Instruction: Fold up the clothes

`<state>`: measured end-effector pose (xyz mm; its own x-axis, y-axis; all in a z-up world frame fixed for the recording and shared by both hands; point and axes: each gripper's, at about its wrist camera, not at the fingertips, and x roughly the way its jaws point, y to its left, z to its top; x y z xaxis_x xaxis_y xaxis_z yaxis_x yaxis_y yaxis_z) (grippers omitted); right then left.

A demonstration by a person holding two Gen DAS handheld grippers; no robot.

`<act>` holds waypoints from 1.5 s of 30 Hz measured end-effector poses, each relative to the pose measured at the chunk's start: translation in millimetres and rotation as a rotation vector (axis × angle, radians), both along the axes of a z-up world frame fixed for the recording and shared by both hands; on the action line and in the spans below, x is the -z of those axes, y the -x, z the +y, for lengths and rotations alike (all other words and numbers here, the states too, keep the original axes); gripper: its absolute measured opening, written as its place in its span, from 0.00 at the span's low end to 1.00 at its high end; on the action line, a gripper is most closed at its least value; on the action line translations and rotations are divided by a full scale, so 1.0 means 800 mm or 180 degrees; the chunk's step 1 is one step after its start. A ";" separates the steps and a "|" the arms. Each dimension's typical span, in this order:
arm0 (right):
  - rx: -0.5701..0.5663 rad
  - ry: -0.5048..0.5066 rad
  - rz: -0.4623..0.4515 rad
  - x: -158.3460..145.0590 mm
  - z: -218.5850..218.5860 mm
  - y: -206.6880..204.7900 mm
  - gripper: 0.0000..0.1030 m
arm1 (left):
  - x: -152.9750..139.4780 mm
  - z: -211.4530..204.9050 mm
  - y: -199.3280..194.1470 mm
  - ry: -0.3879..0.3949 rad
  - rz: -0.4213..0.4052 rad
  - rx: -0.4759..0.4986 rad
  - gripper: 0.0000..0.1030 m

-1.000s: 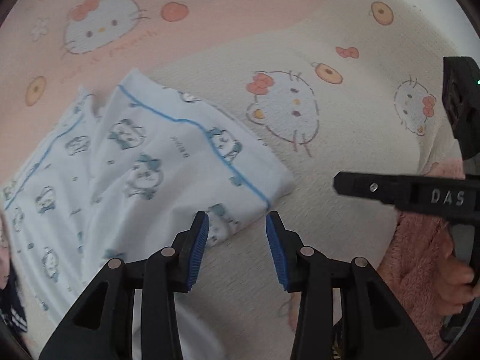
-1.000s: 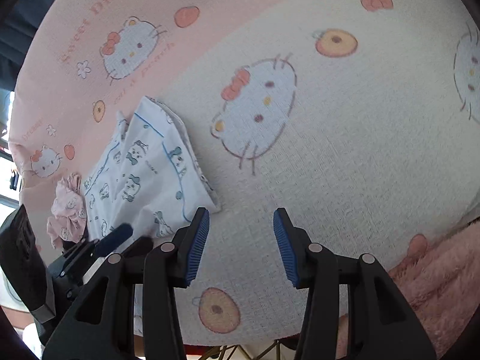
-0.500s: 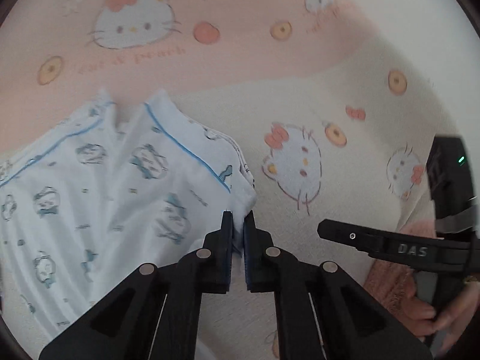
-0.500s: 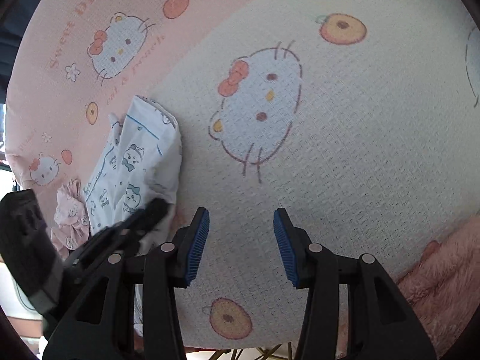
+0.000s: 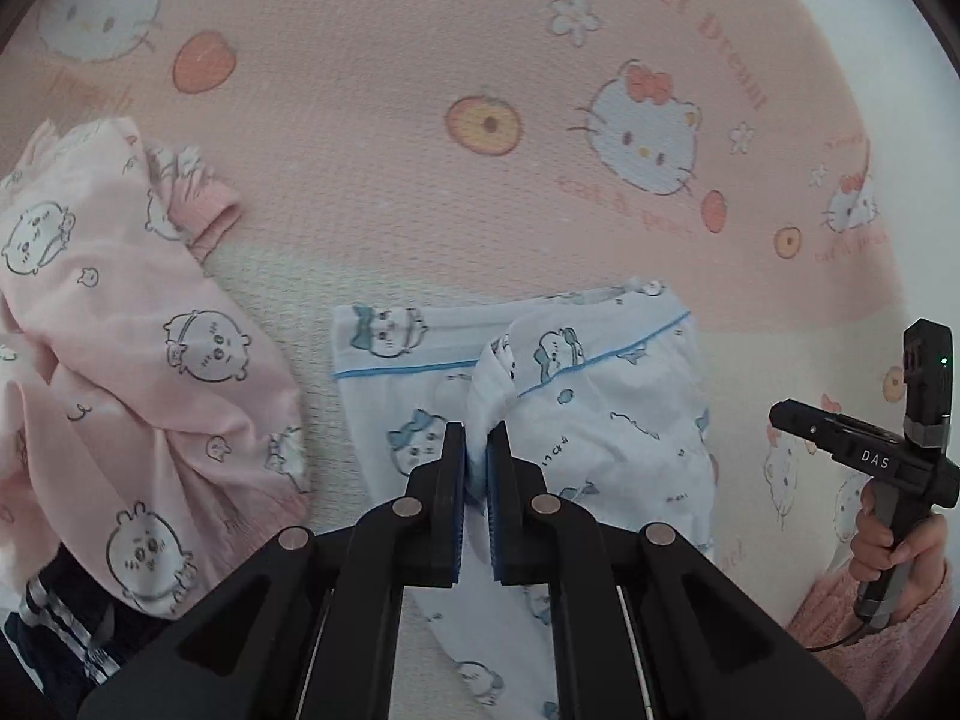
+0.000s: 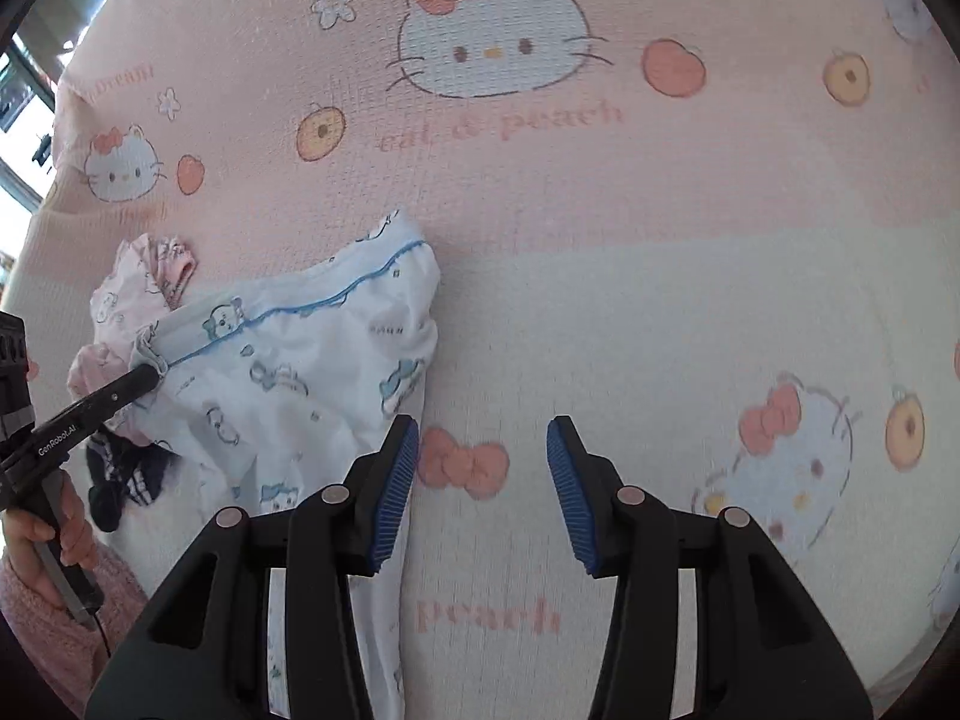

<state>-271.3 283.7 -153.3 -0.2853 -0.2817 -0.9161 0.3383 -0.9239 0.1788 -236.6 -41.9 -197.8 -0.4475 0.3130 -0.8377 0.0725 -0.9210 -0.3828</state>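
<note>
Pink-and-cream cartoon-cat bedsheet (image 6: 600, 276) — bright window (image 6: 24, 108) far left

Surface: a bed cover (image 5: 372, 138) in woven cloth, a pink band on the far side and a cream band on the near side, printed with cat faces, bows, flowers, peaches and the words "cat & peach".
Landmark: the white garment (image 5: 600, 420) with blue piping and small cartoon prints, lying on the cream band with its far edge at the pink band.
Left of the white garment: a pink garment (image 5: 150, 372) with cartoon animals, crumpled, just beside it.
Near left of the white garment: a dark garment with white stripes (image 6: 129, 474), partly under the pink one.
</note>
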 end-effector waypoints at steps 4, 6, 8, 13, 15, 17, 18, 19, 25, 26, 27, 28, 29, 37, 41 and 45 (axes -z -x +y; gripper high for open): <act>-0.0146 -0.0098 0.0048 0.012 -0.053 0.042 0.45 | 0.015 -0.013 0.013 0.0031 -0.0072 0.0054 0.06; -0.0234 -0.0138 0.0126 0.016 -0.070 0.056 0.45 | 0.022 -0.014 0.016 0.0046 -0.0097 0.0083 0.07; -0.0399 -0.0140 0.0198 0.023 -0.091 0.067 0.45 | 0.030 -0.016 0.013 0.0079 -0.0152 0.0055 0.07; -0.0845 0.0042 -0.0141 0.063 -0.133 0.085 0.45 | 0.034 -0.027 0.002 0.0116 -0.0238 -0.0056 0.07; -0.1029 0.0149 -0.0186 0.069 -0.143 0.079 0.43 | 0.031 -0.029 0.000 0.0187 -0.0266 -0.0071 0.07; -0.1289 0.0433 -0.0313 0.068 -0.153 0.065 0.43 | 0.028 -0.037 0.001 0.0017 -0.0281 -0.0112 0.07; -0.1381 0.0558 -0.0397 0.067 -0.156 0.058 0.43 | 0.026 -0.043 0.001 -0.0106 -0.0284 -0.0142 0.07; -0.1423 0.0642 -0.0470 0.066 -0.158 0.055 0.44 | 0.024 -0.048 0.002 -0.0171 -0.0275 -0.0163 0.07; -0.1123 0.0699 -0.0493 0.056 -0.143 0.077 0.45 | 0.033 -0.047 0.007 -0.0065 -0.0287 -0.0106 0.07; -0.1044 0.0683 -0.0455 0.054 -0.139 0.083 0.45 | 0.036 -0.042 0.010 -0.0045 -0.0265 -0.0060 0.07; -0.1034 0.0632 -0.0440 0.054 -0.141 0.088 0.45 | 0.038 -0.038 0.013 -0.0024 -0.0242 -0.0014 0.07; -0.1136 0.0531 -0.0467 0.058 -0.150 0.090 0.45 | 0.040 -0.033 0.016 -0.0004 -0.0220 0.0033 0.07; -0.1278 0.0387 -0.0515 0.067 -0.162 0.090 0.45 | 0.042 -0.028 0.020 0.0018 -0.0189 0.0076 0.07; -0.1750 -0.0511 -0.0712 0.092 -0.153 0.090 0.39 | 0.040 -0.024 0.040 0.0040 -0.0038 0.0064 0.07; -0.1270 -0.0756 -0.0631 0.091 -0.099 0.118 0.34 | 0.029 -0.032 0.040 -0.0185 0.0180 -0.0065 0.07; -0.1006 -0.0652 -0.0334 0.072 -0.080 0.118 0.34 | 0.019 -0.036 0.039 -0.0137 0.0196 -0.0120 0.09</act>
